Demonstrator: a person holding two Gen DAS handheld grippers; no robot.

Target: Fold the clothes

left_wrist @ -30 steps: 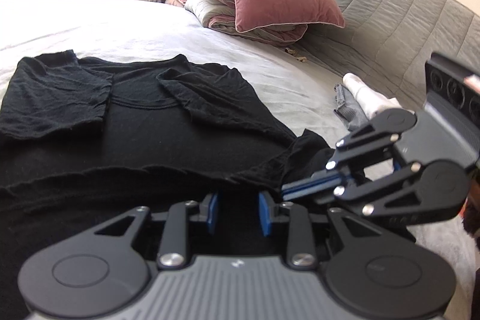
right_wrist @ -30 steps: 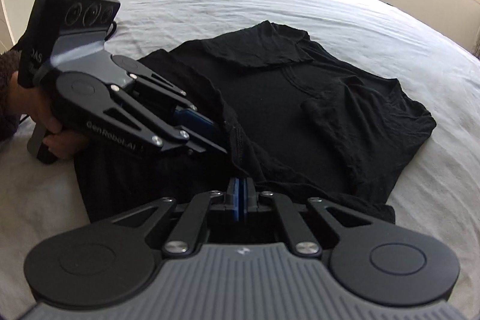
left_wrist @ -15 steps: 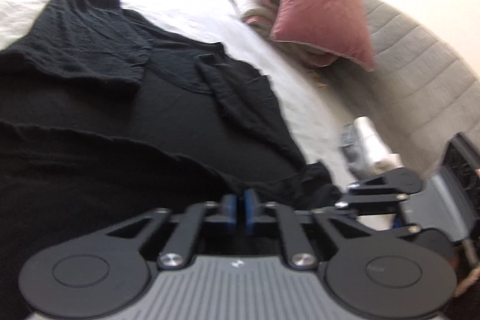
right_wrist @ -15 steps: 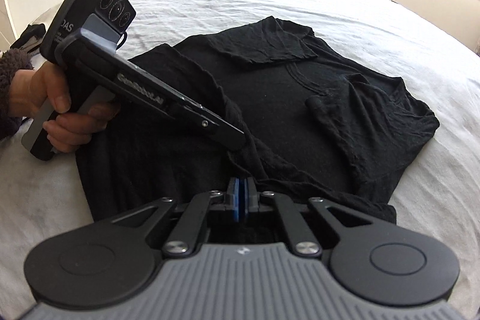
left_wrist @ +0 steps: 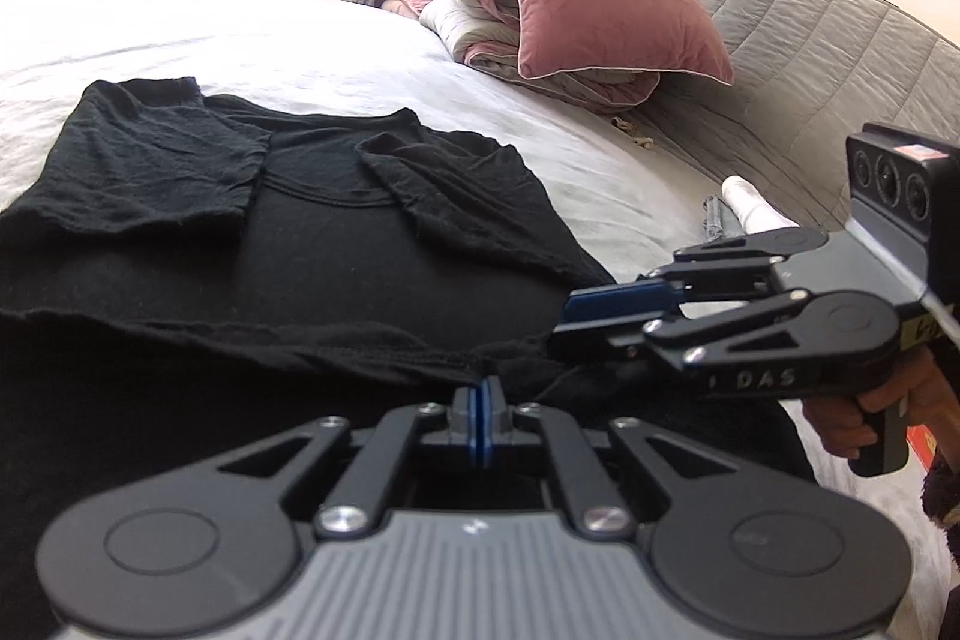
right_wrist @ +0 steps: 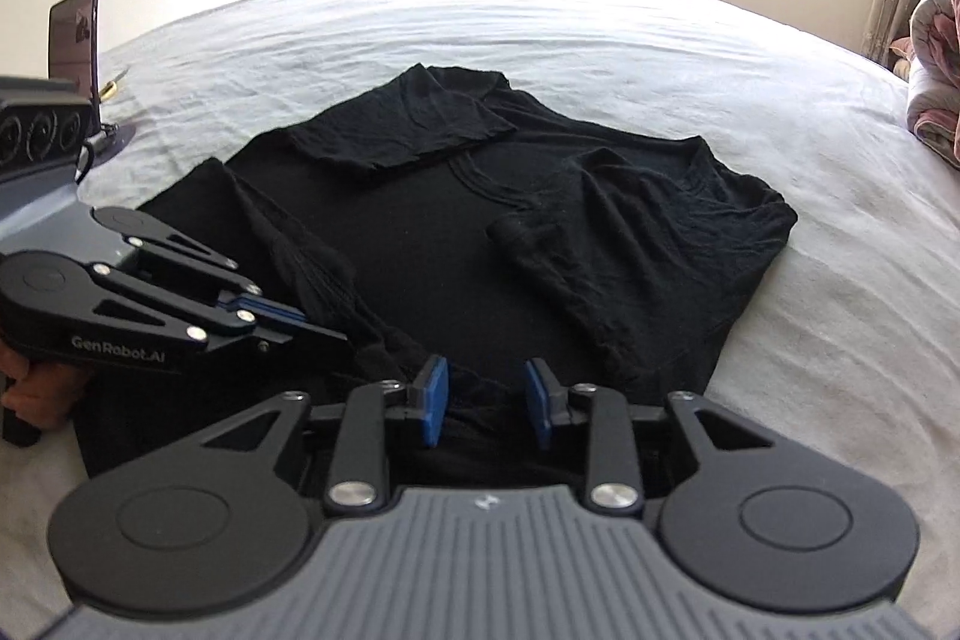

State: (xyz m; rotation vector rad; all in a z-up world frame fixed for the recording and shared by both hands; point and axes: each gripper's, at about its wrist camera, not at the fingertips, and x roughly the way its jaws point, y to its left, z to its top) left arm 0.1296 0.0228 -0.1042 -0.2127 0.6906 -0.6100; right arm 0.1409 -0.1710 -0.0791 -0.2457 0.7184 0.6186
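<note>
Black shirt (right_wrist: 480, 232) hem at six o'clock could slip unevenly: left gripper (left_wrist: 482, 415) was clamped on it, right gripper (right_wrist: 485, 403) opening off it.

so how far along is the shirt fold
Done: both sleeves of the shirt are folded in over the chest, and it lies on the bed.
In hand: the hem is doubled up over the body. The left claw is shut at that fold edge, though whether it pinches cloth is unclear. The right claw is opening over the hem.
Left: the collar end is uncovered, so at least one more fold up.
</note>
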